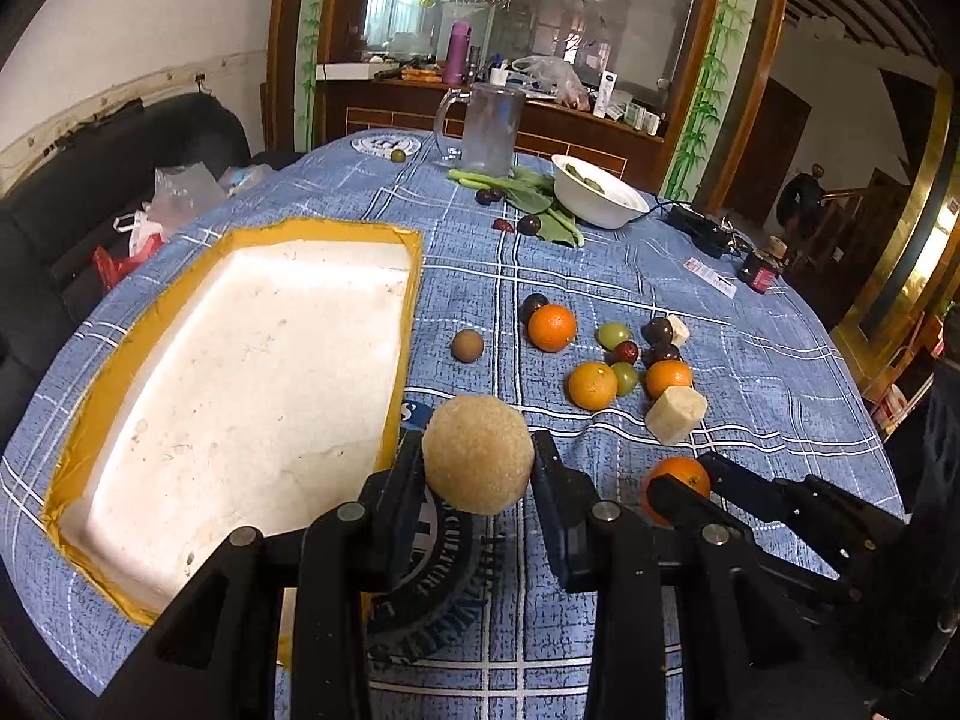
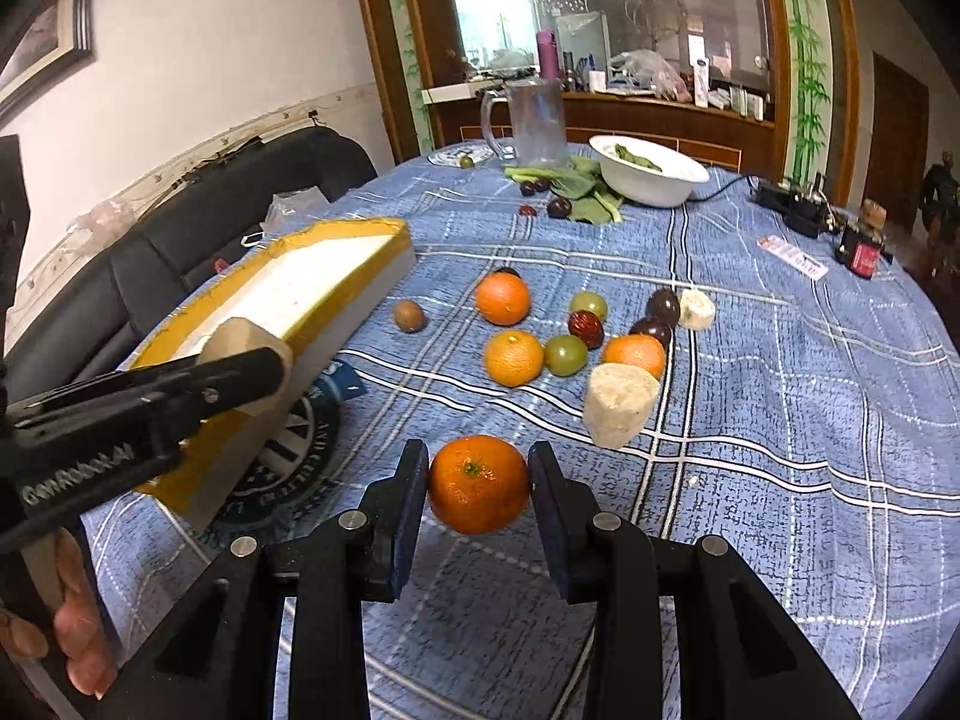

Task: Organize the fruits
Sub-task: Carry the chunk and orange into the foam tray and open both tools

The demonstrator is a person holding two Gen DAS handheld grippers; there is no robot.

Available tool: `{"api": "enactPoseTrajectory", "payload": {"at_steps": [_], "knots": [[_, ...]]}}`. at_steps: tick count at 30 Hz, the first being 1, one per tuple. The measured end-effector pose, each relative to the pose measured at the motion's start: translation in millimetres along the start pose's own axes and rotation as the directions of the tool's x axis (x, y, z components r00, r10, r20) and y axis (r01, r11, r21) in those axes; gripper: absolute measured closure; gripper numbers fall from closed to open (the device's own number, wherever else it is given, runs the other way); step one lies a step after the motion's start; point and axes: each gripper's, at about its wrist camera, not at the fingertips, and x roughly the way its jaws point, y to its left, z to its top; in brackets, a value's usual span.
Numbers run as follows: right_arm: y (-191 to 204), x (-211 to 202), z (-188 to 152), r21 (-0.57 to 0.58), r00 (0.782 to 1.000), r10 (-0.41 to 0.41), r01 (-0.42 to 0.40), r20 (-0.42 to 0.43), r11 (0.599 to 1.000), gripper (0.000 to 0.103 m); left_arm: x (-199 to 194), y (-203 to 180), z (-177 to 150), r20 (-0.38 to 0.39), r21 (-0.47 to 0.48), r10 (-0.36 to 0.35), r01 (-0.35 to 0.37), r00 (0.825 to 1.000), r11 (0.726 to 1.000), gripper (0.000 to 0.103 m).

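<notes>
**Two fruits in hand, carry to tray pending**

Item 1. Left gripper (image 1: 477, 468): fingers pinching a tan, rough-skinned round fruit (image 1: 478, 455), one pad on each flank, fruit clear of the cloth. To the left of the fingers, just beside them, lies the white foam tray (image 1: 414, 276) with its yellow rim; nothing shows inside it.

Item 2. Right gripper (image 2: 478, 489): fingers closed on a held orange (image 2: 478, 491), stem end facing the camera, lifted off the blue checked tablecloth (image 2: 780, 420).

Item 3. Loose stock, ahead of both pairs of fingers: three more oranges (image 2: 514, 357), green grapes (image 2: 565, 354), dark plums (image 2: 663, 305), a red date (image 2: 585, 327), a small brown fruit (image 2: 409, 315), and two pale cut chunks (image 2: 618, 413).

Step judged: both picks made, transfer to the tray under way; no deposit yet. Next move likely calls for bringing the left fingers over the rim, lowering, then parting them gently so the round fruit does not roll; the orange follows.
</notes>
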Motion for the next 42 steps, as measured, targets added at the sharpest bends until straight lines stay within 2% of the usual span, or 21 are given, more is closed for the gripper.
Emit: {"api": "enactPoseTrajectory", "payload": {"at_steps": [9,15,20,25,32,37,38,39,42], "knots": [[35.0,-12.4,23.5,-0.034,0.997,0.074,-0.073,0.023,0.997,0.065,-15.6,26.2,2.3,0.038,-0.031,0.070,-0.069,0.997,0.997,0.069],[71.4,3.3,42.6,-0.040,0.984,0.180,-0.180,-0.008,0.983,0.065,-21.4,71.7,5.1,0.060,-0.100,0.178,-0.171,0.982,0.980,0.069],[105.9,28.3,56.7,-0.053,0.965,0.256,-0.258,-0.050,0.965,0.065,-15.7,126.8,5.4,0.020,-0.217,0.237,-0.227,0.971,0.950,0.069],[135.8,57.7,59.0,-0.106,0.962,0.255,-0.265,-0.097,0.959,0.065,-2.4,159.3,-0.6,-0.035,-0.271,0.251,-0.251,0.967,0.929,0.069],[156.4,96.6,50.0,-0.120,0.951,0.256,-0.278,-0.176,0.953,0.064,7.3,176.9,-5.3,-0.067,-0.313,0.233,-0.242,0.970,0.919,0.069],[158.1,103.3,47.1,-0.116,0.951,0.246,-0.270,-0.186,0.956,0.063,-0.4,180.9,-3.0,-0.037,-0.338,0.231,-0.230,0.972,0.913,0.055],[158.5,102.7,46.7,-0.117,0.952,0.244,-0.268,-0.184,0.956,0.061,-1.6,181.6,-2.6,-0.032,-0.343,0.226,-0.223,0.974,0.913,0.054],[158.4,102.9,47.3,-0.116,0.952,0.247,-0.270,-0.182,0.956,0.052,-2.5,181.3,-1.8,-0.028,-0.348,0.221,-0.216,0.975,0.912,0.051],[159.0,97.3,47.7,-0.118,0.954,0.251,-0.271,-0.161,0.955,0.038,-8.3,180.3,-0.3,-0.013,-0.360,0.212,-0.202,0.977,0.911,0.047]]}}
